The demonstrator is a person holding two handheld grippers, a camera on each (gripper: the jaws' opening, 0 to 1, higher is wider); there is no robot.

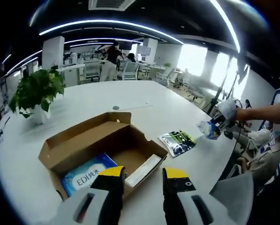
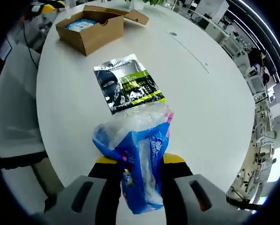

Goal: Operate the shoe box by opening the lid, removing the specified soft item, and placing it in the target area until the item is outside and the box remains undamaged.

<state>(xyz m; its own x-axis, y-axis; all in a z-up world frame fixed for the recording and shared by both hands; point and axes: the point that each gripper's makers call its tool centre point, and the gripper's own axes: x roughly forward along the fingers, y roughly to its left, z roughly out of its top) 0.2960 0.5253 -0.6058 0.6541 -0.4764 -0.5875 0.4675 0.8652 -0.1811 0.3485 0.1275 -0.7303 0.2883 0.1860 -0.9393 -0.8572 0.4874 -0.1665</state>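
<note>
So the right gripper (image 2: 139, 164) has its jaws pinched onto a soft blue-and-clear plastic pack (image 2: 136, 161), something tissue-like, which sticks up and flops over between them. It's held above the white table (image 2: 215, 108), well away from the shoe box (image 2: 90, 29). Just beyond the pack, between it and the box, a black-and-green packet (image 2: 128, 83) lies flat on the table.

In the left gripper view, the left gripper (image 1: 142, 180) sits with its jaws spread and nothing between them, right at the near edge of the shoe box (image 1: 102, 147). The lid is folded back and there's another blue packet (image 1: 87, 172) inside, plus a white strip (image 1: 143, 169) along the box's near wall. Beyond the box's right side, a hand holds the right gripper with the pack (image 1: 210, 127). A potted plant (image 1: 35, 93) stands off the box's far left corner.

Progress-wise I'd say it's mostly done: lid open, soft item out, box looks fine. What's left is setting the pack down, and I can't tell where the target area is.
</note>
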